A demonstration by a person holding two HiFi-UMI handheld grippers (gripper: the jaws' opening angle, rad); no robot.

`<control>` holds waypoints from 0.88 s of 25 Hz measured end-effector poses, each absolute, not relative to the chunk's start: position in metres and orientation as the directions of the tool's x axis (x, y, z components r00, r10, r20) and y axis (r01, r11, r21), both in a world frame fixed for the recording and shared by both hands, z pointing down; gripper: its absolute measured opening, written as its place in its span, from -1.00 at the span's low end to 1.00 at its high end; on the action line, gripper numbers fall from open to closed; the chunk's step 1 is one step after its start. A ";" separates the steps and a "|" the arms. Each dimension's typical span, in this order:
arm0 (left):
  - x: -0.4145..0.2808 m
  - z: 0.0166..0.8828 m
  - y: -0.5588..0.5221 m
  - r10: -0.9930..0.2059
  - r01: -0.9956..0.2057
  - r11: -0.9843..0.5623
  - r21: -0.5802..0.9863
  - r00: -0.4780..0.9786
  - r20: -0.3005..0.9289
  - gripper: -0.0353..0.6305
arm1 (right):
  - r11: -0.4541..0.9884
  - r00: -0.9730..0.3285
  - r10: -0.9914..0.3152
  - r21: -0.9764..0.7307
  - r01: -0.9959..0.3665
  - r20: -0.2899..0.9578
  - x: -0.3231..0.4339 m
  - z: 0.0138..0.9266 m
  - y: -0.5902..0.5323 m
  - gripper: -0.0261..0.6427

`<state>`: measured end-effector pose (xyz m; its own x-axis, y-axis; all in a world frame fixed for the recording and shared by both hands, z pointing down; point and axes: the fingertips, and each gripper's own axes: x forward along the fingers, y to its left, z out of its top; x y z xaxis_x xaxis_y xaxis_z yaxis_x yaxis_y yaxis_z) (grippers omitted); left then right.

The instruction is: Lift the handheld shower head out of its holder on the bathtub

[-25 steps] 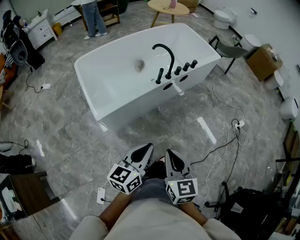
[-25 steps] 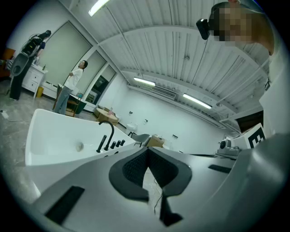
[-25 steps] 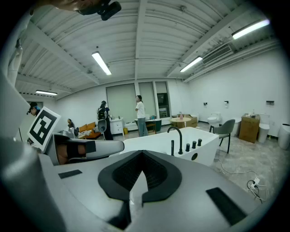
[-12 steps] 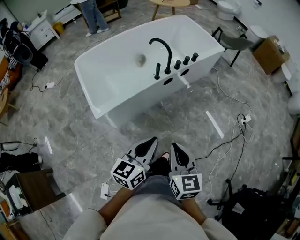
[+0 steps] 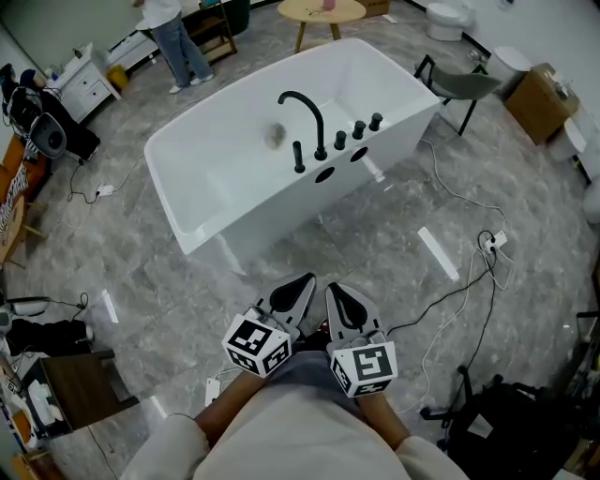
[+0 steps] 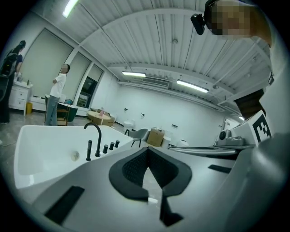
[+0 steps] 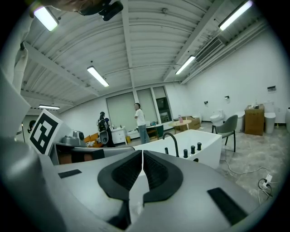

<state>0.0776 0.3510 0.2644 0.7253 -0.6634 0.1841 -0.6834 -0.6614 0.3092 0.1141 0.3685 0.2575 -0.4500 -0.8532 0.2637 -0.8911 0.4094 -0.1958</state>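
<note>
The white bathtub stands ahead on the grey floor. On its near rim are a black arched faucet, three black knobs and the slim black handheld shower head, upright in its holder at the left of the row. My left gripper and right gripper are side by side close to my body, well short of the tub, both shut and empty. The left gripper view shows the shower head beside the faucet. In the right gripper view it stands by the faucet.
Cables and a white strip lie on the floor right of my path. A grey chair, a cardboard box and a round table stand beyond the tub. A person stands at the far left.
In the head view the tub has slid to the left. Both grippers stay together, shut, in front of my body.
</note>
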 end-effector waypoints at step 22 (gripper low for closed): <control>0.112 0.279 0.275 -0.636 -0.665 -0.654 0.361 0.741 0.213 -0.88 | 0.400 -0.443 -0.843 -0.195 -0.896 0.305 0.147 0.264 0.293 -0.87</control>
